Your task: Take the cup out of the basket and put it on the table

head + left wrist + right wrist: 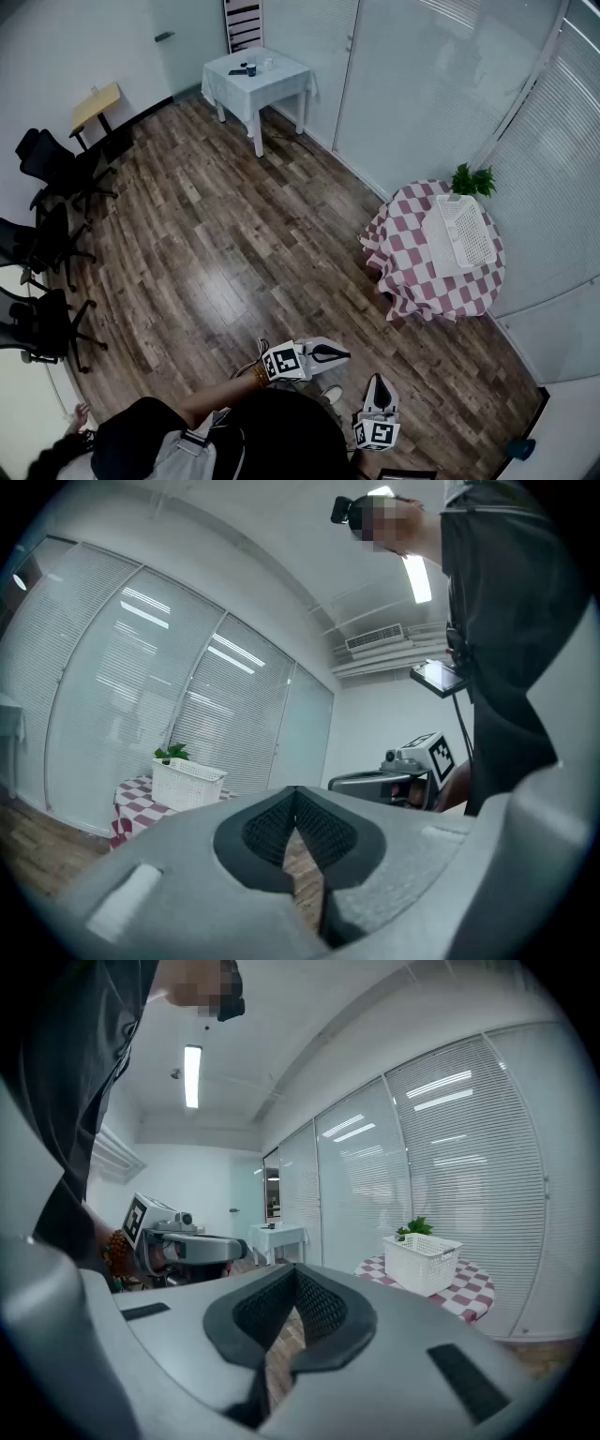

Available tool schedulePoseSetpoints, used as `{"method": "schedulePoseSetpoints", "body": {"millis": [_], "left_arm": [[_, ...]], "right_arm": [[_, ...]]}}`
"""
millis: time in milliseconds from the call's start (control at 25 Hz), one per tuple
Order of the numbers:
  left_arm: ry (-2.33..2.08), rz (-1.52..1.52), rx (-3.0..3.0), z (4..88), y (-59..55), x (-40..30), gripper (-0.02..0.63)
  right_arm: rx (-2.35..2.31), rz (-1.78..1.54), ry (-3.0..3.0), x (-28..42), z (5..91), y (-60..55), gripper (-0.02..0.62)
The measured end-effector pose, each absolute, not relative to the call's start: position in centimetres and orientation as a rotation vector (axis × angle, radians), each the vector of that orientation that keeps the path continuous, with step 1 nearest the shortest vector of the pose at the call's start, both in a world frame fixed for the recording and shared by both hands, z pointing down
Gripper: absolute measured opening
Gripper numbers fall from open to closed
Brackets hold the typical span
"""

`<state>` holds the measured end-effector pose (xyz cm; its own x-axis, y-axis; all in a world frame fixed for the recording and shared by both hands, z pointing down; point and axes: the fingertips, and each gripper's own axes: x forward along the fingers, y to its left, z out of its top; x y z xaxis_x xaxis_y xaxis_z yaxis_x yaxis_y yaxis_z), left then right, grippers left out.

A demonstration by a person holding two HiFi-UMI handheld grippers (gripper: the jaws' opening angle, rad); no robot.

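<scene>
The task looks barely begun: this is the approach, with nothing lifted yet. The wooden floor [234, 244] lies wide between the person and the basket [441, 230], so the next move calls for walking across to the basket, then parting one pair of tongs and reaching down over its rim.

The round worktop [412, 253] under the basket wears a red and white checked cloth, and bare cloth beside the basket looks like room enough for setting something down. A plant [472, 179] stands just behind the basket.

The left tongs [296, 829] are pressed fully together with nothing between them. The right tongs [295, 1314] look the same, tips meeting and empty. Both hang well apart from the basket, close to the person's body.

The cup itself cannot be made out. In the head view the basket is too small to show its inside, and both gripper views see only its latticed wall from the side, so I judge the cup sits inside, unseen, its posture unknown
</scene>
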<state>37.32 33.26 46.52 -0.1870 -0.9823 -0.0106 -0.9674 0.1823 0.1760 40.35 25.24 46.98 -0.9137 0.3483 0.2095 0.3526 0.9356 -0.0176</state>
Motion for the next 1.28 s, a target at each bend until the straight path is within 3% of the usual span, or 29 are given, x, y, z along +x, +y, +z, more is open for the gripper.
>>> {"method": "schedulePoseSetpoints", "body": {"millis": [880, 1280], "left_arm": [[-2.464, -0.162, 1.727, 47.2, 38.3, 29.0, 0.003], [-2.480, -0.094, 1.643, 47.5, 34.5, 22.3, 0.003]], "right_arm": [[-0.501, -0.133, -2.892, 34.8, 47.4, 28.7, 0.009], [-0.555, -0.080, -2.911, 26.3, 48.7, 24.6, 0.009]]}}
